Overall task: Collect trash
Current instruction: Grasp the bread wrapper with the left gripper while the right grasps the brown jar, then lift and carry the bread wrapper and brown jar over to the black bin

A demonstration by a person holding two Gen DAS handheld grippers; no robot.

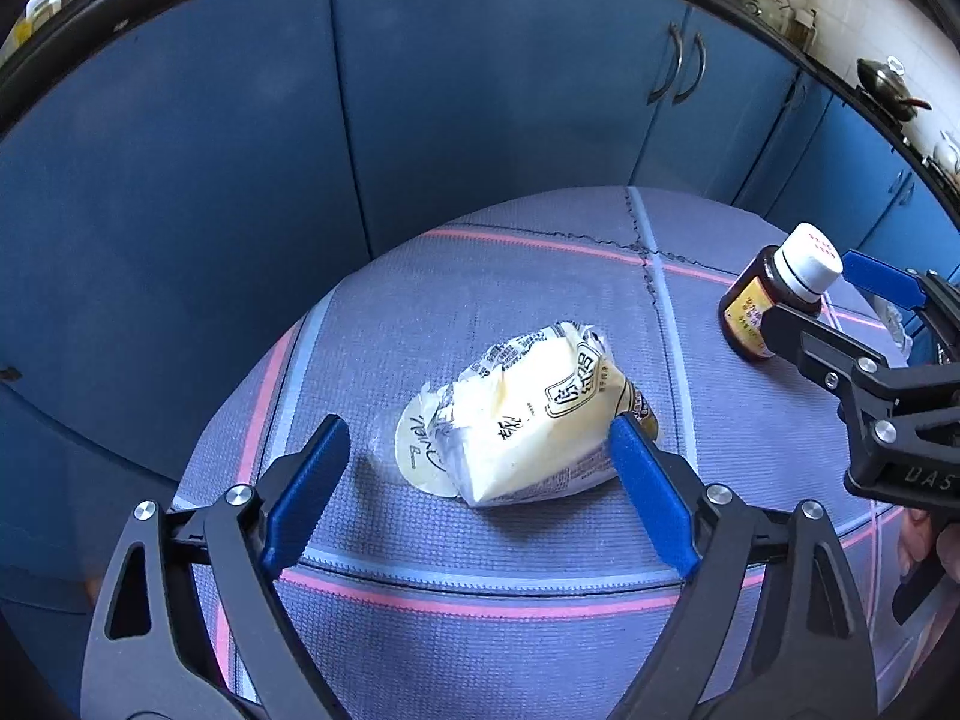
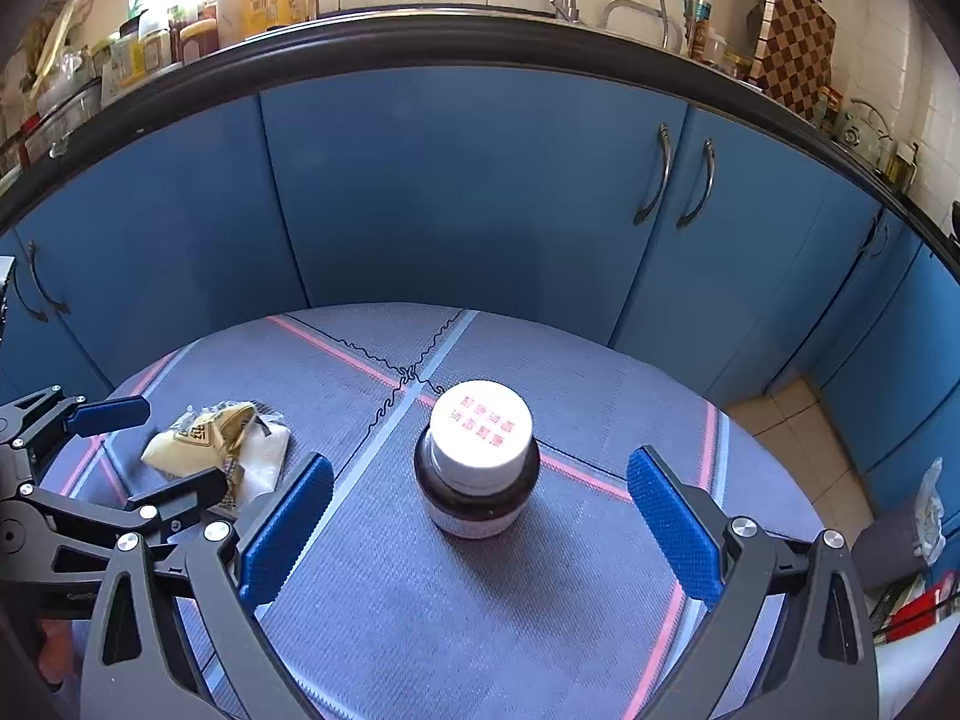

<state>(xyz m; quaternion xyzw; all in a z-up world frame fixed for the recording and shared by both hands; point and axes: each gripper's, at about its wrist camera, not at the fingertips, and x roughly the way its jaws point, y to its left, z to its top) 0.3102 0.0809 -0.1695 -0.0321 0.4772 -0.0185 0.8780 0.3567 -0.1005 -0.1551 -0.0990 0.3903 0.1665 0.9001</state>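
A crumpled yellow-and-white wrapper [image 1: 528, 420] lies on the grey-blue floor mat [image 1: 480, 300]. My left gripper [image 1: 480, 423] straddles it, jaws open. Its right pad [image 1: 651, 480] sits at the wrapper's edge, while its left pad [image 1: 306, 480] stands clear. To the right, a brown bottle [image 1: 756, 312] with a white cap stands upright. In the right wrist view the bottle [image 2: 480, 468] stands between the wide-open jaws of my right gripper [image 2: 480, 465], both pads clear of it. The wrapper [image 2: 252, 450] and left gripper [image 2: 183, 443] show at the left.
Blue cabinet doors [image 2: 468, 198] with metal handles [image 2: 663, 174] close off the far side of the mat [image 2: 480, 612]. A cluttered counter [image 2: 420, 36] runs above them. Beige floor tiles [image 2: 792, 420] and a grey bag [image 2: 894, 534] lie to the right.
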